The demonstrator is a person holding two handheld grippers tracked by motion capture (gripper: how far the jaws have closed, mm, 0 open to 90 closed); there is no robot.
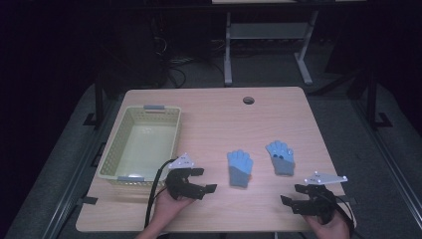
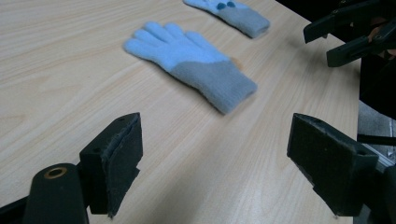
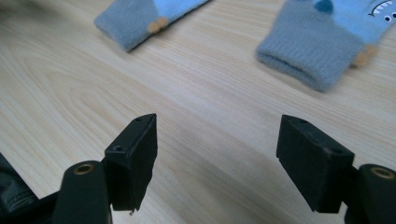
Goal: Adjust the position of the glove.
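Jaws wide apart and empty on left gripper and right gripper, both low over the near edge of the wooden table.

Two blue knit gloves flat between and beyond them: plain glove, monster-face glove, apart. Toothy face print legible from right gripper view; one pale plastic basket and one cable hole from high view. Nothing between jaws and gloves.
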